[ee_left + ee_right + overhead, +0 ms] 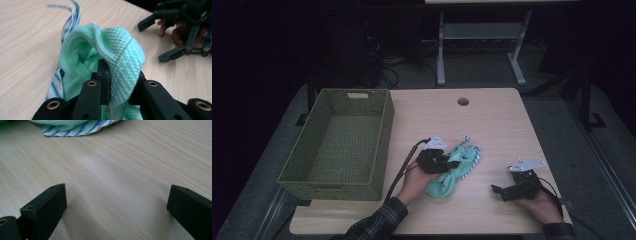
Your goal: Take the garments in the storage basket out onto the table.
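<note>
Pinching a fold of the green cloth point(117, 50) with my left gripper point(108, 82), right of the basket point(382, 140); my right gripper point(116, 202) sits spread beyond the cloth

The basket point(339, 145) sits at the left of the surface point(492, 120); the cloth point(457, 170) lies to its right, near the front edge.
</note>
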Demonstrator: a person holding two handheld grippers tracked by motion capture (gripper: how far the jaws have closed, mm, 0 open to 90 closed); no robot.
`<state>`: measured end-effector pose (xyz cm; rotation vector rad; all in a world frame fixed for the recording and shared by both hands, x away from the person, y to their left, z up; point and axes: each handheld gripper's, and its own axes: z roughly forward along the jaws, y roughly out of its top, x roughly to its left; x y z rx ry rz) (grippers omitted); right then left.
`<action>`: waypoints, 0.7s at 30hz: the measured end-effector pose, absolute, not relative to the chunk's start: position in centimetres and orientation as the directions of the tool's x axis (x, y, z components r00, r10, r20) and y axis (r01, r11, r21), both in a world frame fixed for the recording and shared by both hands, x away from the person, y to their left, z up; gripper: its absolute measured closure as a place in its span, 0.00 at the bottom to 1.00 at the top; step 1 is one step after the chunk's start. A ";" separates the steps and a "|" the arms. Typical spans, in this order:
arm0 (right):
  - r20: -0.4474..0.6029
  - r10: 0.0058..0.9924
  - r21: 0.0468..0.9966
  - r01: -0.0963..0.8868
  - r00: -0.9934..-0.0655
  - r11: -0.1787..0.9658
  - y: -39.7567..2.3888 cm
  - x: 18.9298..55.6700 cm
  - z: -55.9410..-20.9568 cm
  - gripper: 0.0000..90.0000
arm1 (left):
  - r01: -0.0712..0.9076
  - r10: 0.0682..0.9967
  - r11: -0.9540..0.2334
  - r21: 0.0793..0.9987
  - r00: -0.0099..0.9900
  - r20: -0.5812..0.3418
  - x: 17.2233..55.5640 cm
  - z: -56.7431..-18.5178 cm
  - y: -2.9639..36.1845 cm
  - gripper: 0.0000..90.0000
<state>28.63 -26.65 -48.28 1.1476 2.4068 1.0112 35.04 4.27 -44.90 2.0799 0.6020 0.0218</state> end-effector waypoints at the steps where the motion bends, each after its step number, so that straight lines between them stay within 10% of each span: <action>1: 0.038 0.767 0.702 0.564 -0.641 0.436 -26.6 28.6 -48.3 0.03 | 0.411 0.424 -0.444 0.796 0.879 -0.217 35.1 -45.1 4.2 0.84; 21: 0.039 0.767 0.701 0.564 -0.641 0.436 -26.6 28.6 -48.3 0.03 | 0.391 0.415 -0.480 0.785 0.890 -0.189 34.1 -42.5 6.0 0.44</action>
